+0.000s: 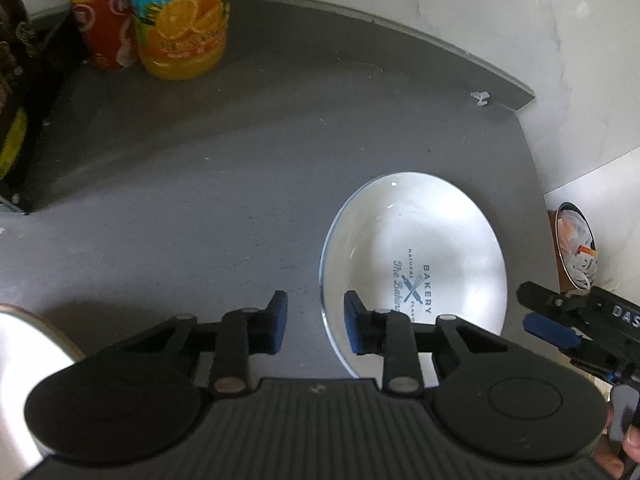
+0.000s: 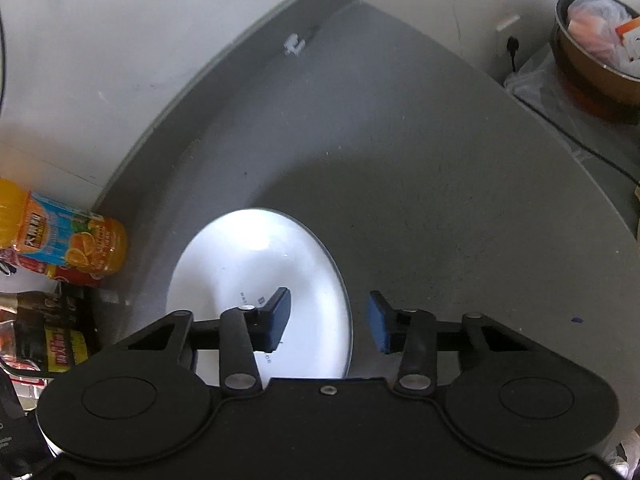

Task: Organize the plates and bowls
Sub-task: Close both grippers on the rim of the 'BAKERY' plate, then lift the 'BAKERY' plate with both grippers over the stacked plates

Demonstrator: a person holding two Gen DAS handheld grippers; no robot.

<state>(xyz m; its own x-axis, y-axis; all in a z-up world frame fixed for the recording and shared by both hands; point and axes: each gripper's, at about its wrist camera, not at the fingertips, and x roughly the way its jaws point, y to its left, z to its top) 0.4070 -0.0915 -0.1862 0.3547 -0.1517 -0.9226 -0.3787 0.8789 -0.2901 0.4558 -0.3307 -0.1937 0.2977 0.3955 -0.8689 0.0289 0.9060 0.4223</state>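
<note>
A white plate (image 1: 432, 232) with blue "BAKERY" print lies on the grey table (image 1: 224, 184). It also shows in the right wrist view (image 2: 260, 264). My left gripper (image 1: 316, 322) is open and straddles the plate's left rim, one finger over the plate, one outside. My right gripper (image 2: 328, 320) is open and straddles the plate's right rim. It shows in the left wrist view (image 1: 560, 320) at the plate's right edge. A second white dish (image 1: 24, 356) with a brown rim sits at the lower left, partly cut off.
An orange juice bottle (image 1: 184, 20) and a red bottle (image 1: 104, 24) stand at the table's back left, beside dark packages (image 1: 16, 92). A brown bowl (image 2: 600, 48) with bags stands off the table to the right. A white wall (image 1: 480, 12) borders the table.
</note>
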